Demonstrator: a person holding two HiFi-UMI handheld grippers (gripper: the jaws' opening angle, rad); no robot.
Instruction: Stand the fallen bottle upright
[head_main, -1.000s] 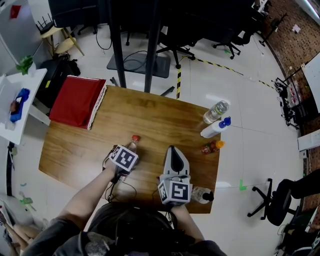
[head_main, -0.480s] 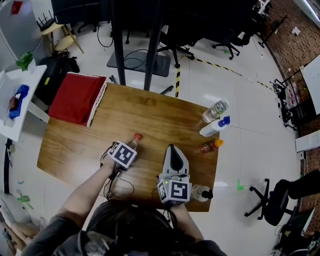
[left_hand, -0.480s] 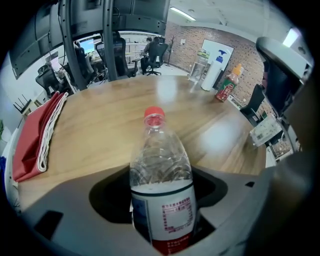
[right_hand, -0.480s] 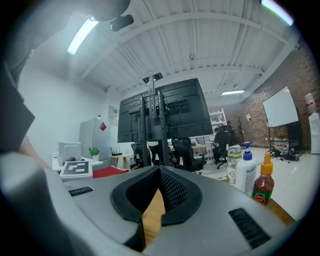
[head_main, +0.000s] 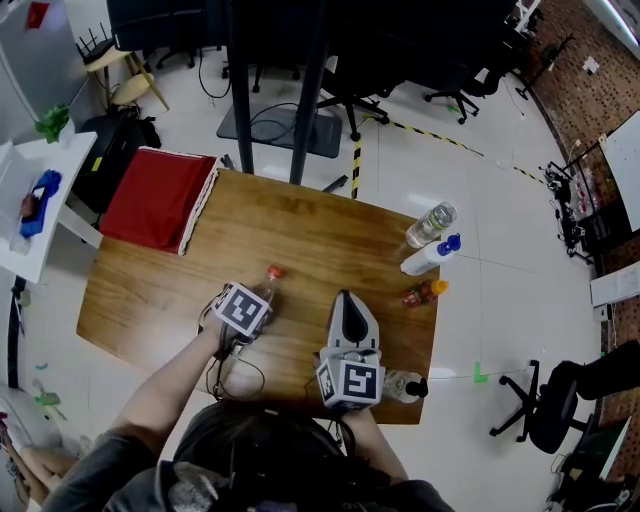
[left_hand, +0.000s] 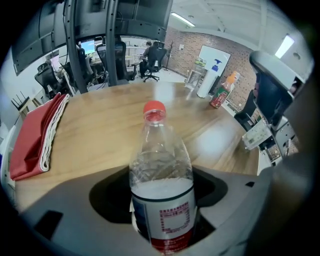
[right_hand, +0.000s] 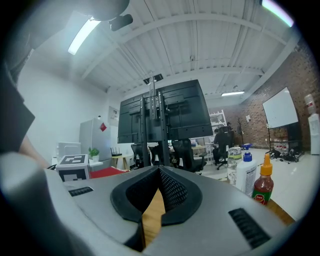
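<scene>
A clear plastic bottle with a red cap and a red-and-white label lies on the wooden table, cap pointing away from me. My left gripper reaches steeply down over its lower half, and in the left gripper view the bottle fills the gap between the jaws, which are shut on it at the label. My right gripper is held level above the table to the right. Its jaws are shut with nothing between them.
At the table's right edge stand a clear water bottle, a white bottle with a blue cap and a small red sauce bottle. Another bottle with a black cap sits at the front right corner. A red cloth covers the far left corner.
</scene>
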